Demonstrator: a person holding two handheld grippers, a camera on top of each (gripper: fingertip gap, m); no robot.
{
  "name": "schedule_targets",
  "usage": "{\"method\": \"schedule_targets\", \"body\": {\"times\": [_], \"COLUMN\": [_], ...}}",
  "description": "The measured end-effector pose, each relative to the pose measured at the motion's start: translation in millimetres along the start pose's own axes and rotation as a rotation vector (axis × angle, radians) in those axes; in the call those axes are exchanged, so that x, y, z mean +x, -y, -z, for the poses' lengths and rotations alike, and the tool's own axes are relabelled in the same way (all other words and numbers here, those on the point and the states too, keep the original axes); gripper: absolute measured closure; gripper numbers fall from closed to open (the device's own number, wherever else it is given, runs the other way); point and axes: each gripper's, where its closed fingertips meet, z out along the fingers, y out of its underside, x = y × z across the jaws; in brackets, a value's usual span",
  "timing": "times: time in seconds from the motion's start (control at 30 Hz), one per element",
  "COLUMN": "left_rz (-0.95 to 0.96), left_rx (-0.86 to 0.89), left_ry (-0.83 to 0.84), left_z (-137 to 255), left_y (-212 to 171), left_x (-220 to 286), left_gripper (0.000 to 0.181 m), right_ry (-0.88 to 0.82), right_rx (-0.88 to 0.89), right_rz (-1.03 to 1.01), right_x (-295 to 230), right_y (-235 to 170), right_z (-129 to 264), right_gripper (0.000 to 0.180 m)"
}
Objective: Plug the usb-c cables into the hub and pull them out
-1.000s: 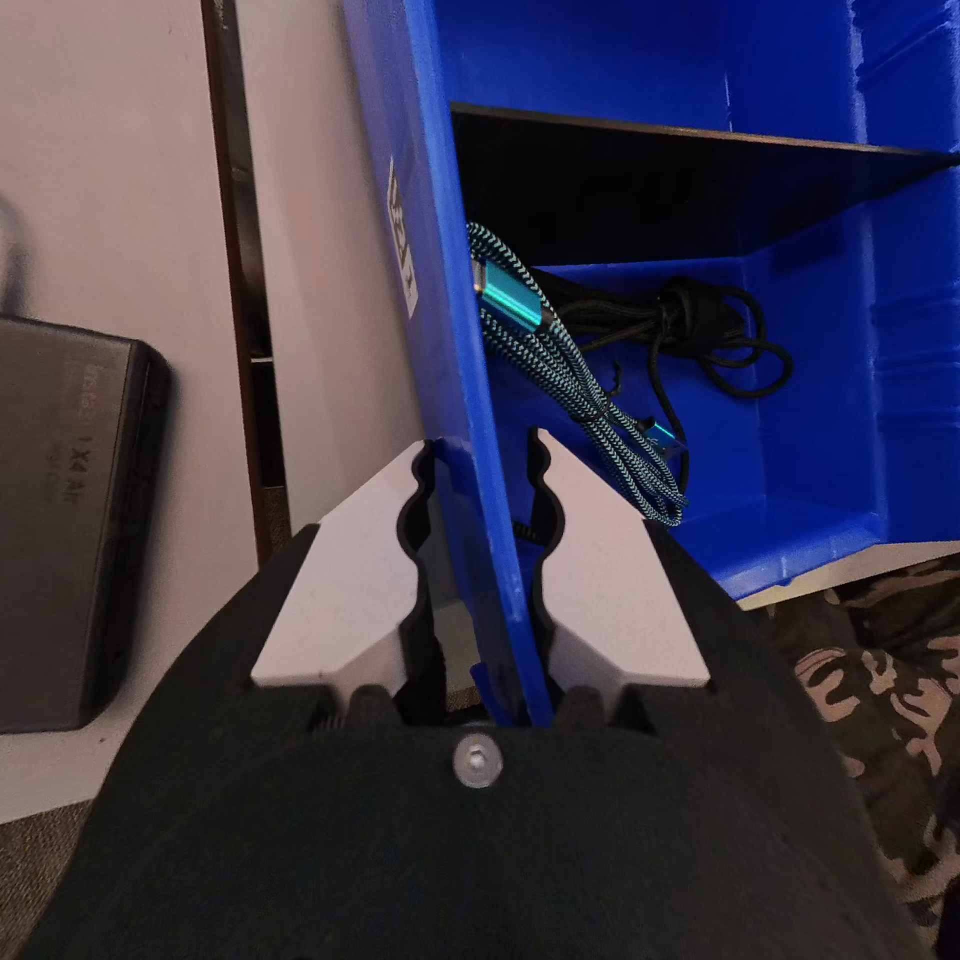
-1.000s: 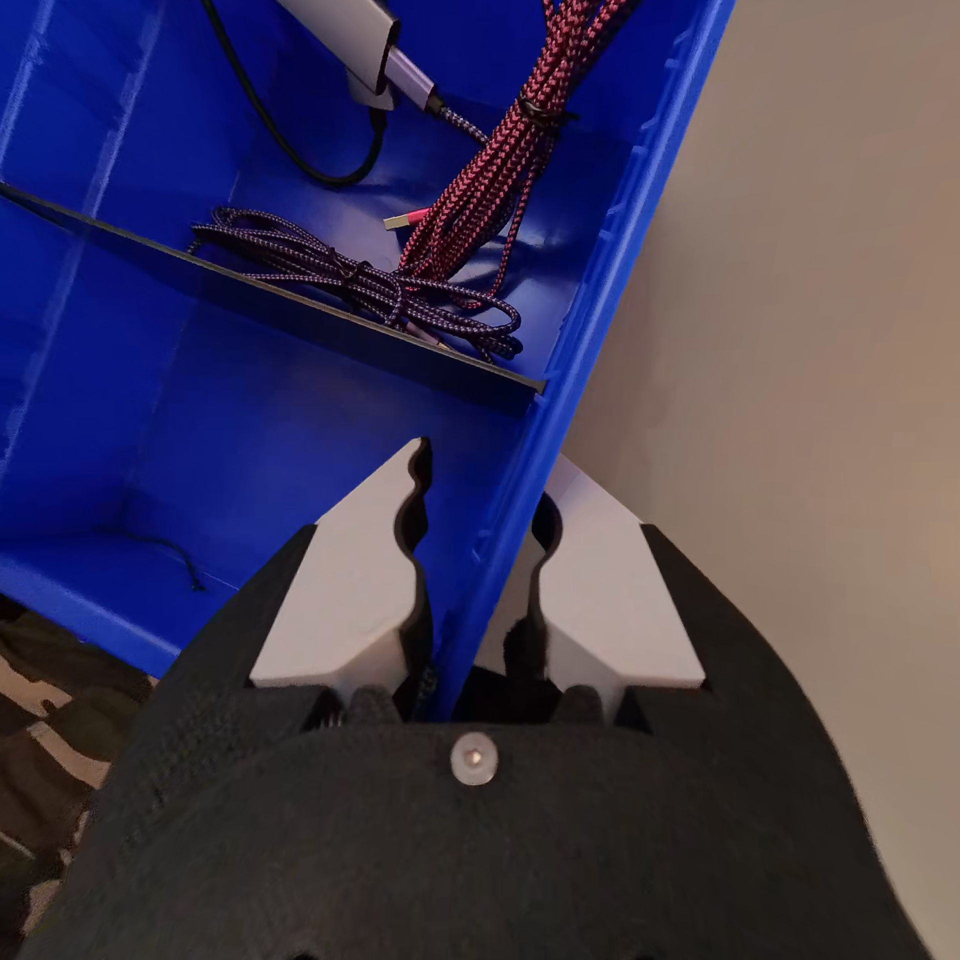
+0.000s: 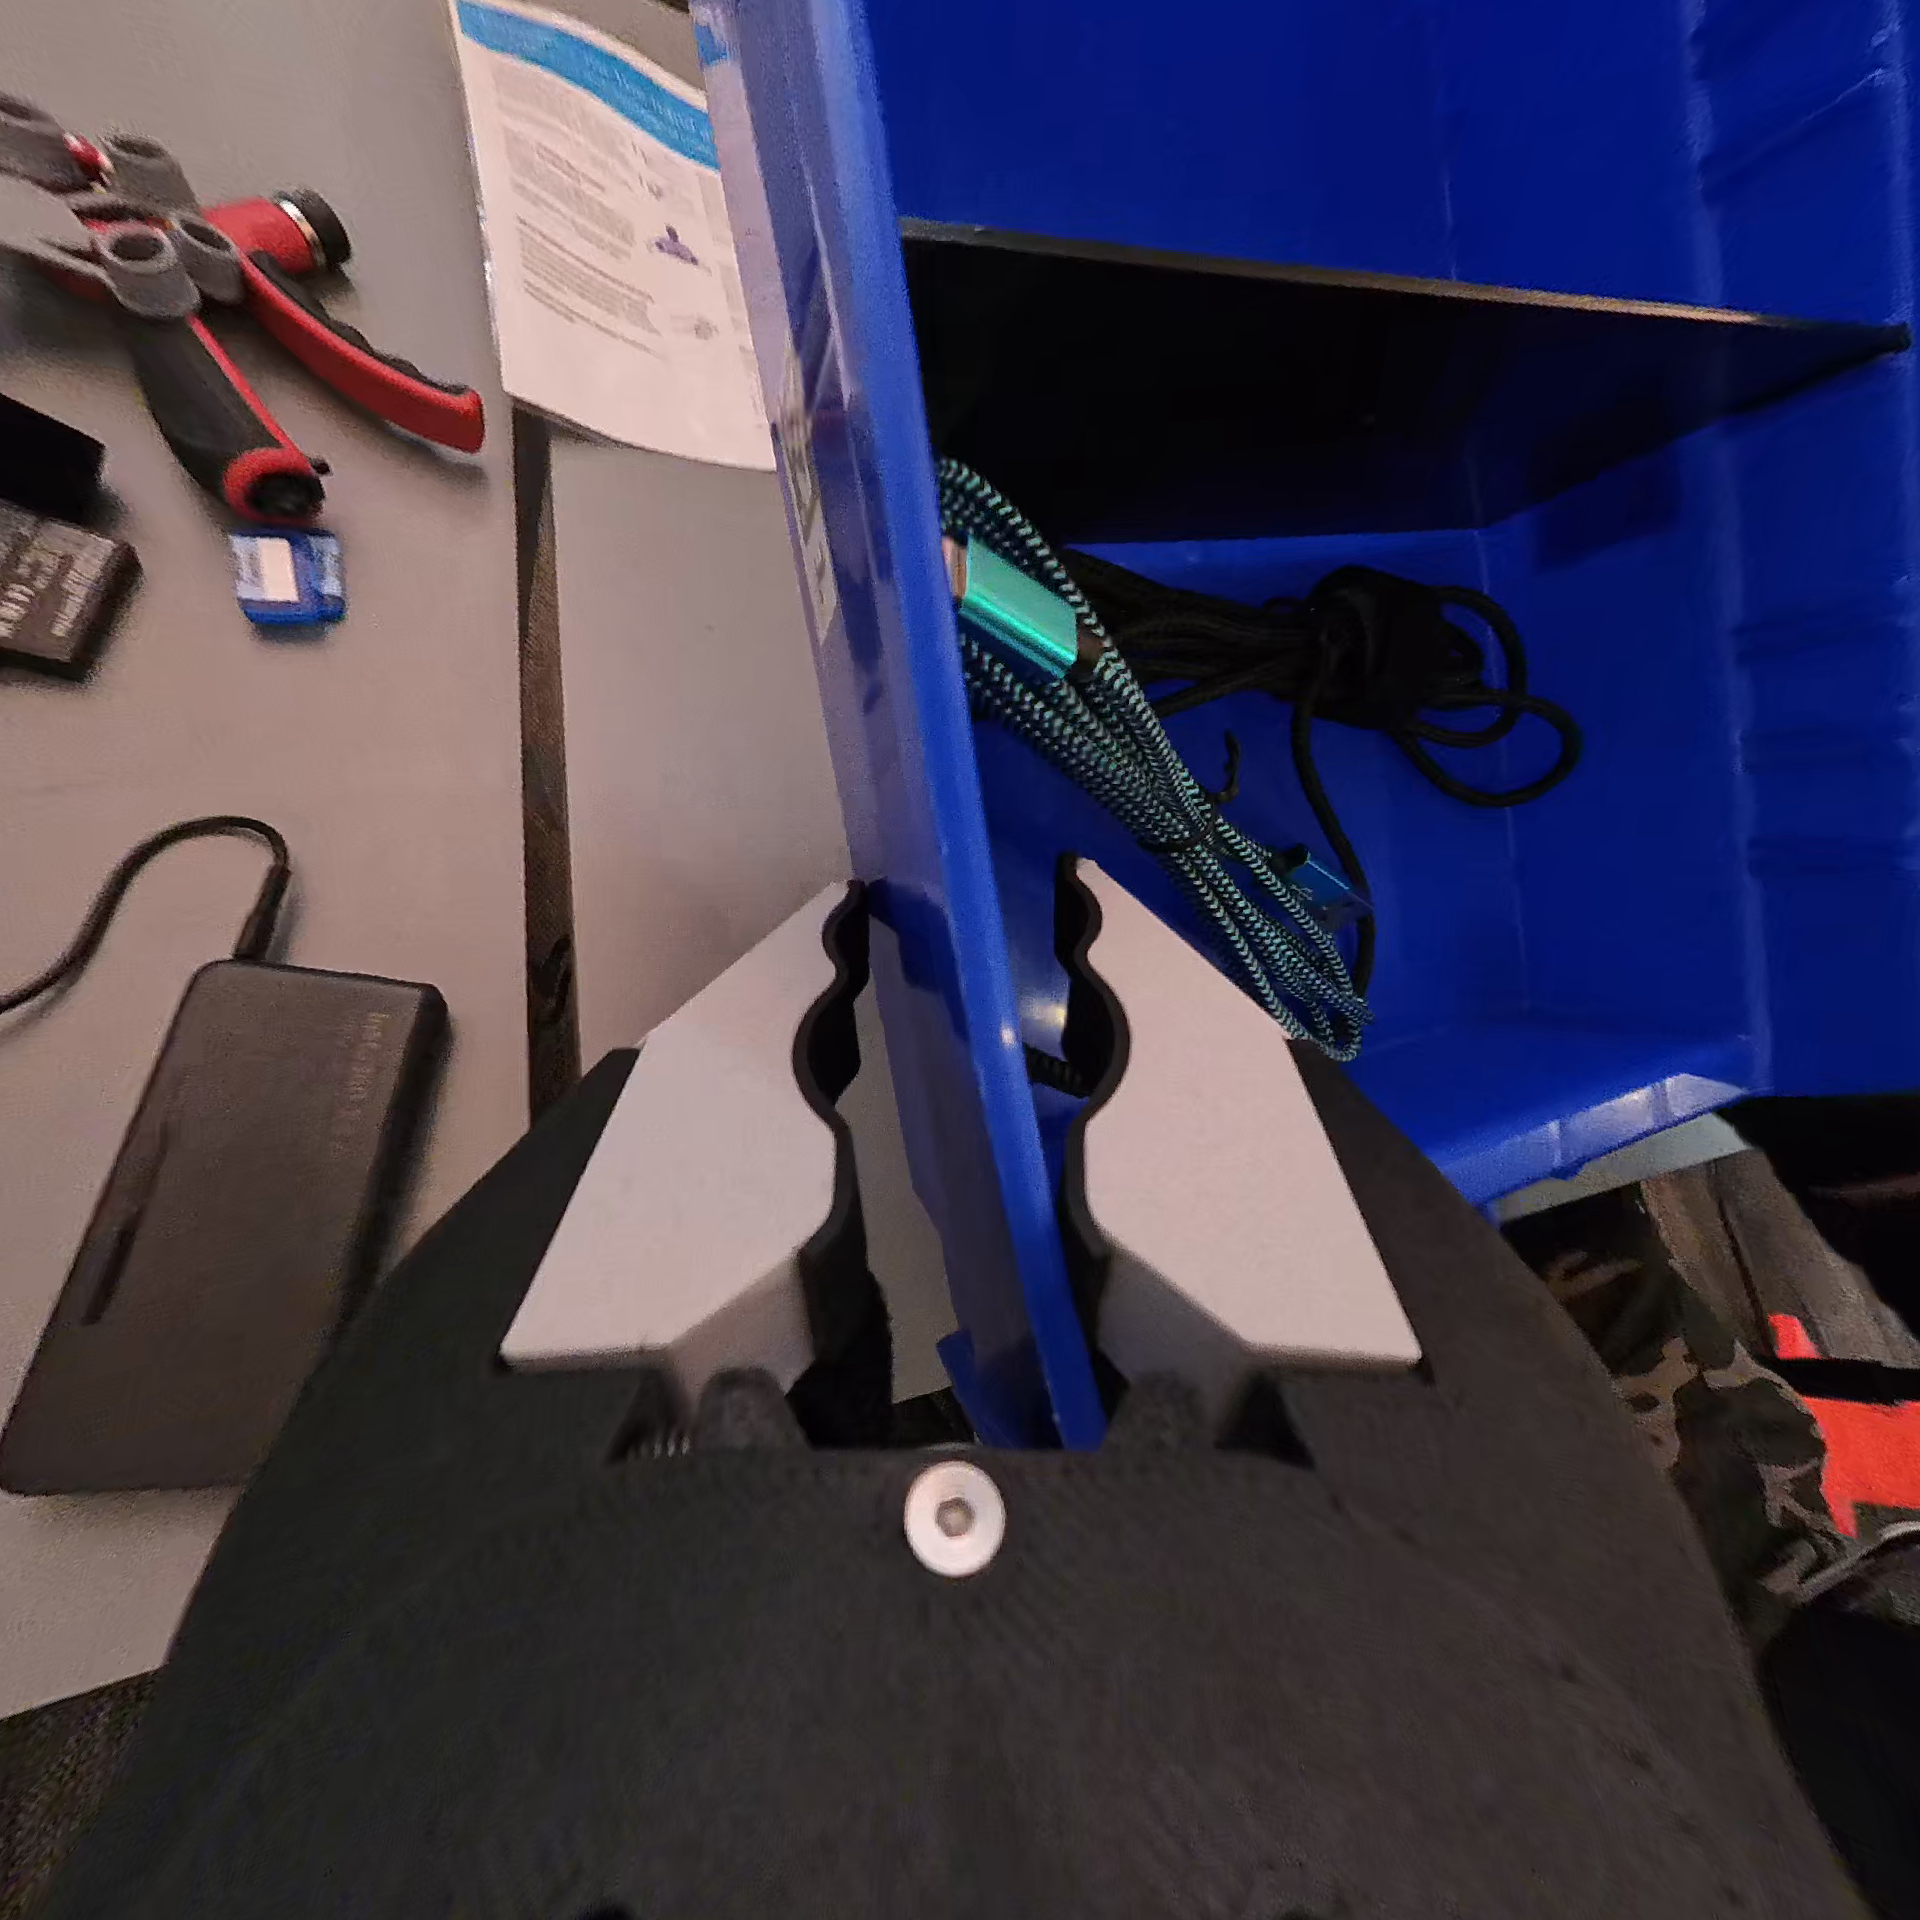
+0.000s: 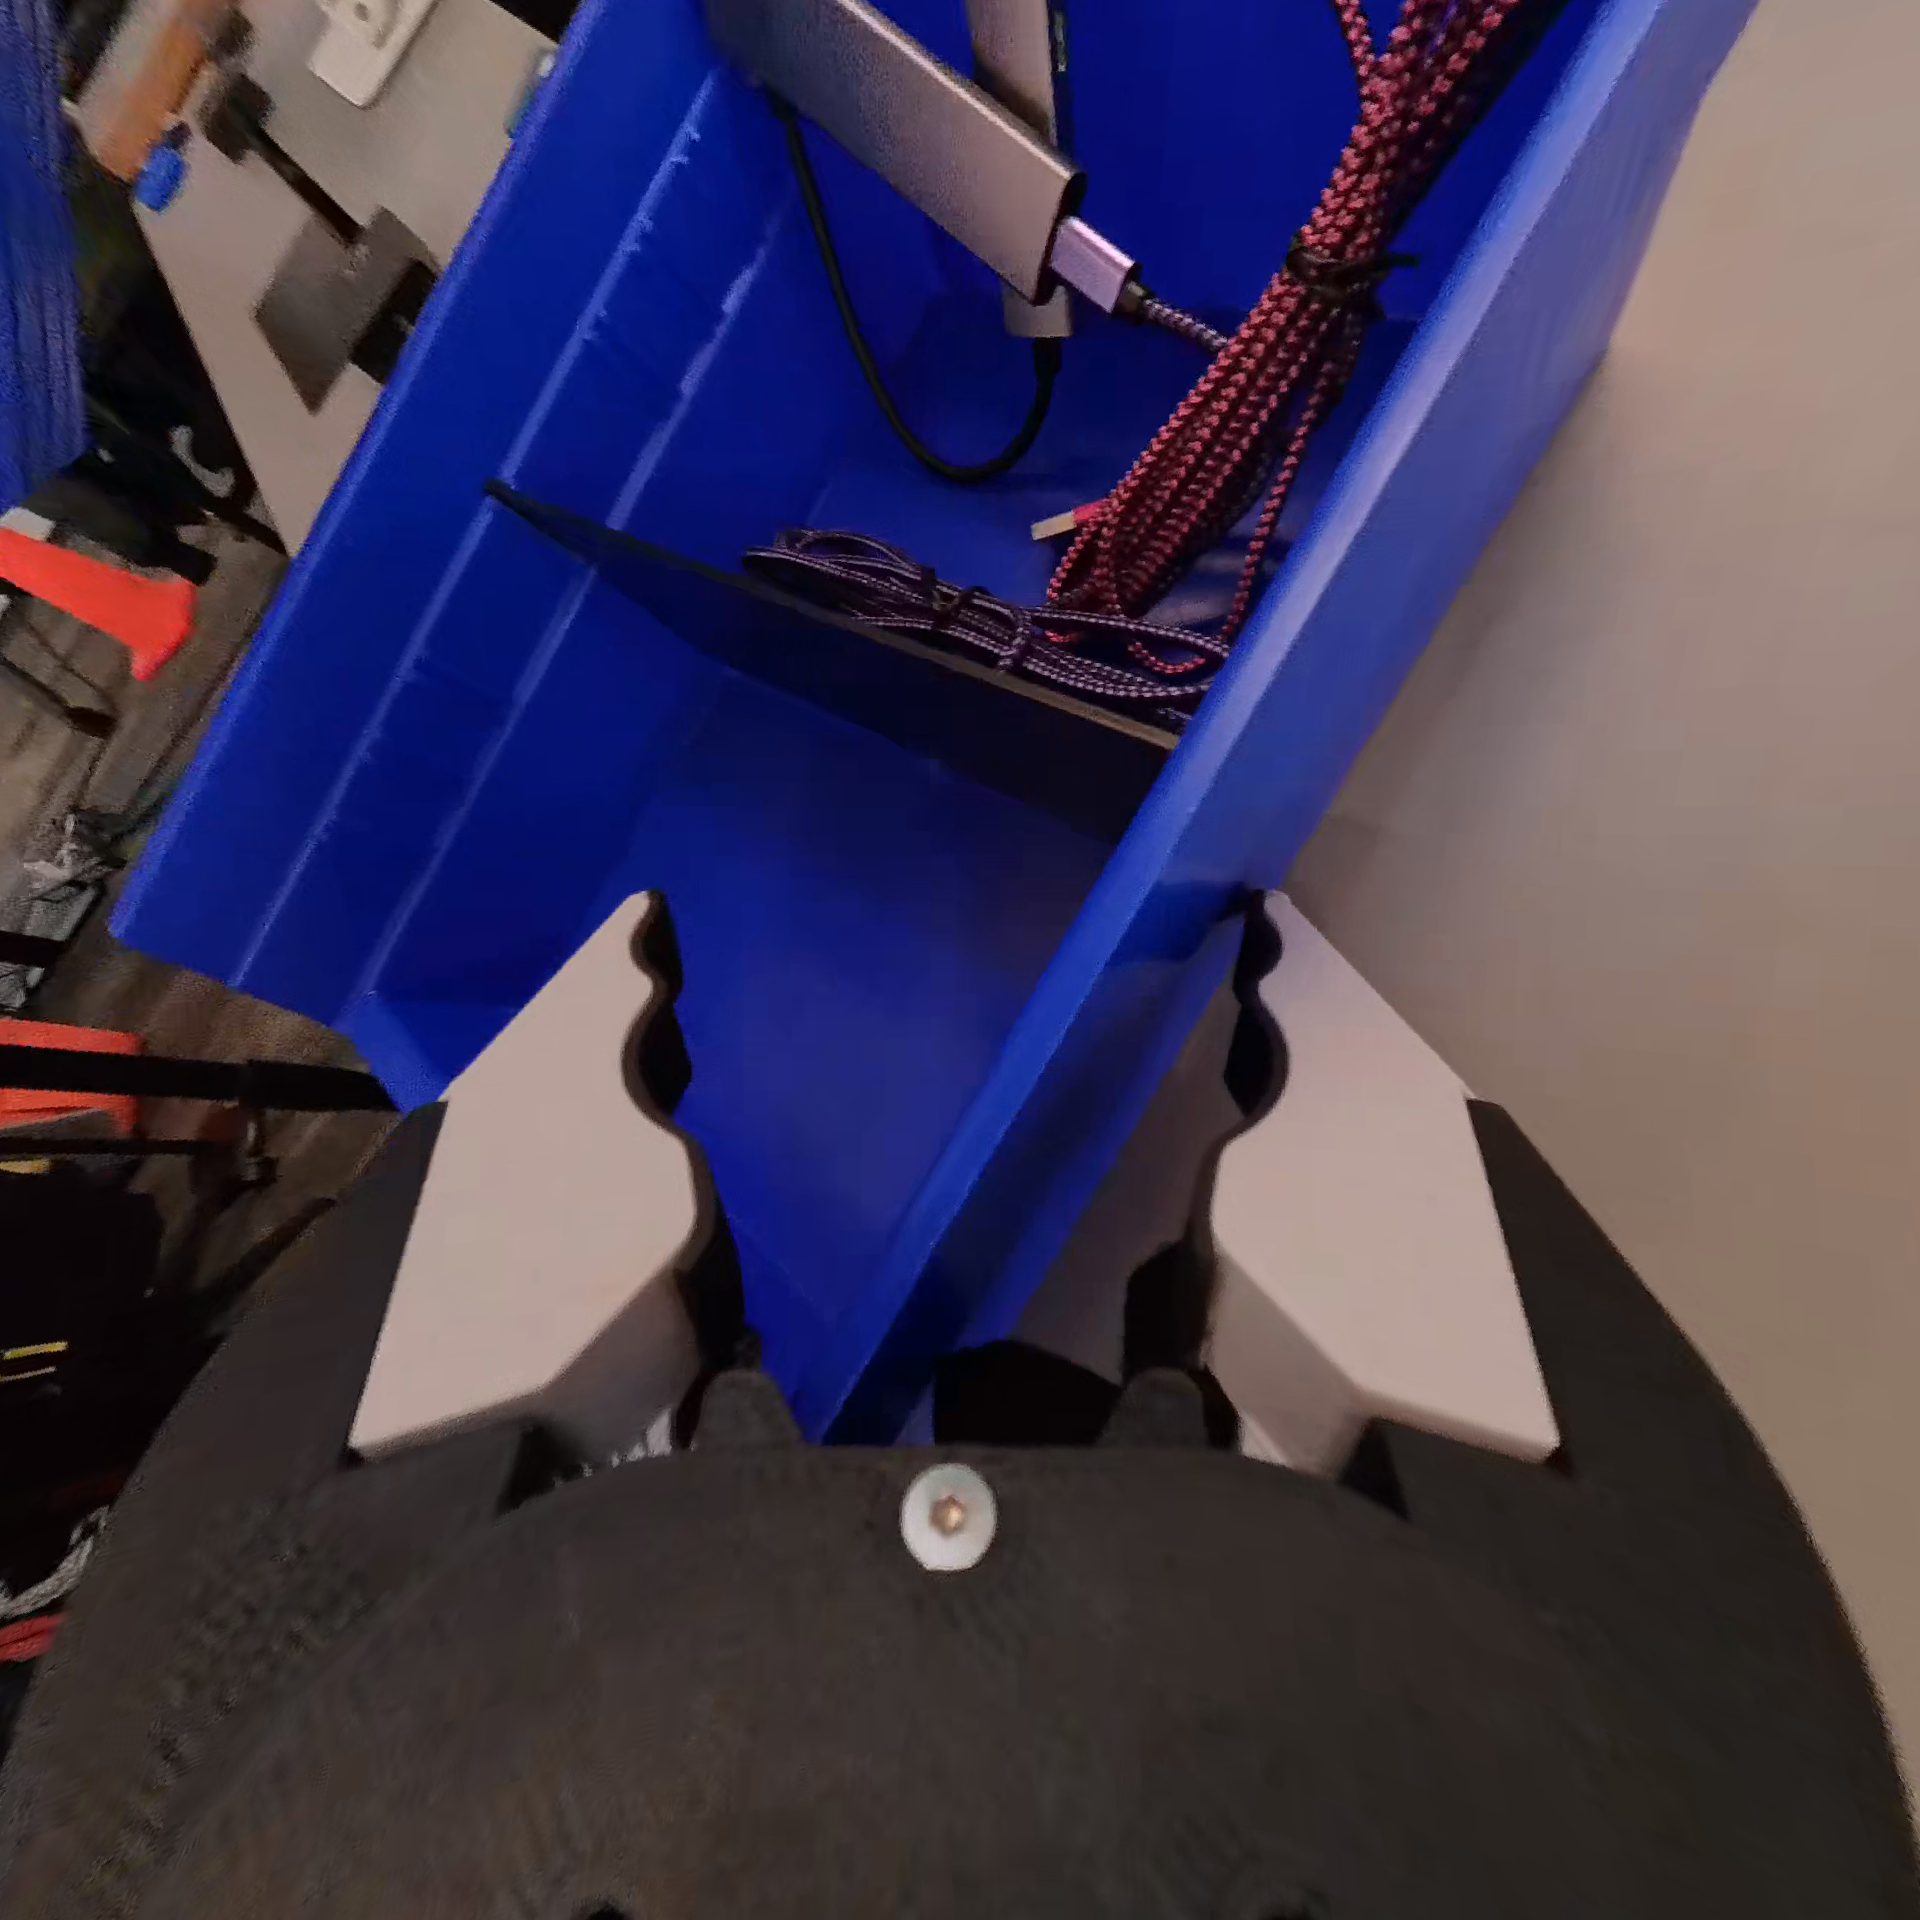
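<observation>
Here the left gripper pinches the blue bin's left wall, while the right gripper stands spread wide astride the right wall, gripping nothing. With one side loose, the bin could tip or swing and spill its contents. One teal cable and one black cable lie in the near compartment; behind the divider are one purple cable, one red cable and one silver hub. One dark hub rests on the desk.
</observation>
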Motion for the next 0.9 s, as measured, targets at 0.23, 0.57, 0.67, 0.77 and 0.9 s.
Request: {"method": "schedule_targets", "body": {"times": [0.23,0.57,0.67,0.77,0.9], "left_rz": [-0.025,-0.113,-0.158,-0.212,-0.286], "left_rx": [0.065,0.047,0.021,-0.013,-0.059], "left_ry": [-0.006,-0.081,-0.114,-0.140,-0.180], "left_z": [23.8,8.2,-11.1,-37.8,-88.4], "left_y": [21.3,27.4,24.3,19.5,11.2], "left_x": [11.3,75.3,113.1,158.5,226.6], "left_gripper": [0.147,0.146,0.146,0.146,0.145], "right_ry": [0.122,0.289,0.259,0.231,0.258], "right_rx": [0.051,0.270,0.442,0.636,0.818], "right_rz": [-0.013,-0.054,-0.013,0.046,0.116], "right_x": [-69.5,-81.2,-59.4,-46.2,-47.5], "right_y": [17.9,51.5,73.3,88.2,82.8], "right_z": [-56.3,0.1,68.0,149.0,240.0], "right_gripper": [0.043,0.032,0.037,0.042,0.042]}}
